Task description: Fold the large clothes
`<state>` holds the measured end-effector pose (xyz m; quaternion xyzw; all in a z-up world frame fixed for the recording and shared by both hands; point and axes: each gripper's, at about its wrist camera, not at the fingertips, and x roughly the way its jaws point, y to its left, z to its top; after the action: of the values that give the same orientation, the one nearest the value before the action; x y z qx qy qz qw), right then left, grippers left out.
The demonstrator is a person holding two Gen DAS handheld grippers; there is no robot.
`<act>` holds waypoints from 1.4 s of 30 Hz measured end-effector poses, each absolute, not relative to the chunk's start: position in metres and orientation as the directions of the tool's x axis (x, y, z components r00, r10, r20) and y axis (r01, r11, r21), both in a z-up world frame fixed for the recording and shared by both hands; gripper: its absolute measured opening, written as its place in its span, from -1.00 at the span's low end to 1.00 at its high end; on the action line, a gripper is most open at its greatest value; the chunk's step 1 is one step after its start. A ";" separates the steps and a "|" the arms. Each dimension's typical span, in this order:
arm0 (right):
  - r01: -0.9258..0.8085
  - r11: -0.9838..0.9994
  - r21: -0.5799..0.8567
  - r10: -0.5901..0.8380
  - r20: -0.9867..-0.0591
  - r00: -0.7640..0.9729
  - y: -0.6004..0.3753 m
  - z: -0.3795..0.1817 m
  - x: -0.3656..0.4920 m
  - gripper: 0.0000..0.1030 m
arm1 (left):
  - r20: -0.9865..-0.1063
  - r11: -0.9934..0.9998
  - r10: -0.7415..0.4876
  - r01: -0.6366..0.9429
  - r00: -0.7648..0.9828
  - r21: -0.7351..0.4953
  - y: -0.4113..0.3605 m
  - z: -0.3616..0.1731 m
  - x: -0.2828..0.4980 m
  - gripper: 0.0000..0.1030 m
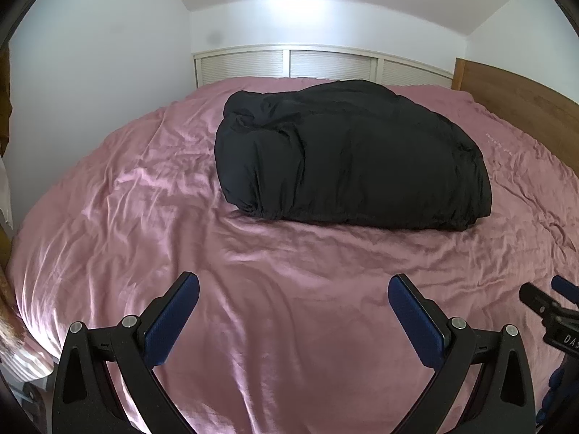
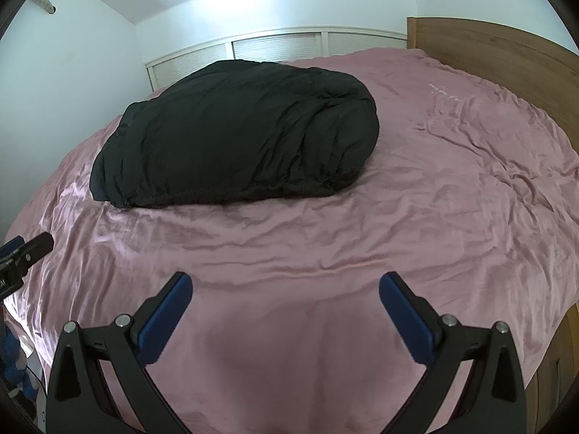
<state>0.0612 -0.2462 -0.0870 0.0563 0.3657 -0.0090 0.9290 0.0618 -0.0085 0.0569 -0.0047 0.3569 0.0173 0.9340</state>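
A bulky black garment (image 1: 351, 155) lies bunched in a folded mound on the pink bed cover (image 1: 253, 289), towards the far side of the bed. The right wrist view has the same black garment (image 2: 235, 133) left of centre. My left gripper (image 1: 293, 285) is open over the near part of the cover, well short of the garment, with nothing between its blue pads. My right gripper (image 2: 286, 282) is open too, equally far back. Each view catches the other gripper at its edge: the right gripper (image 1: 542, 296) and the left gripper (image 2: 32, 249).
A wooden headboard (image 1: 517, 108) runs along the right side of the bed. White louvred cupboard doors (image 1: 325, 65) line the far wall below a sloped ceiling. The cover (image 2: 452, 199) is wrinkled all over. The left bed edge drops off beside a white wall (image 1: 90, 72).
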 end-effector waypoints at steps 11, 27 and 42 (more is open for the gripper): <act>0.083 0.990 0.111 0.012 -0.664 0.748 -0.254 -0.081 0.057 1.00 | -0.672 0.999 0.044 -0.030 0.740 0.032 -0.008 0.052 0.061 0.99; 0.094 0.990 0.108 -0.001 -0.648 0.761 -0.259 -0.074 0.051 1.00 | -0.673 0.998 0.054 -0.025 0.738 0.054 -0.007 0.057 0.054 0.99; 0.075 0.993 0.088 -0.002 -0.633 0.774 -0.252 -0.065 0.048 1.00 | -0.681 0.999 0.053 -0.031 0.730 0.044 0.003 0.057 0.050 0.99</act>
<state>0.0481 -0.2515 -0.0650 0.0540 0.3354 -0.0204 0.9403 0.0503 0.0035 0.0571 0.0150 0.3665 0.0226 0.9300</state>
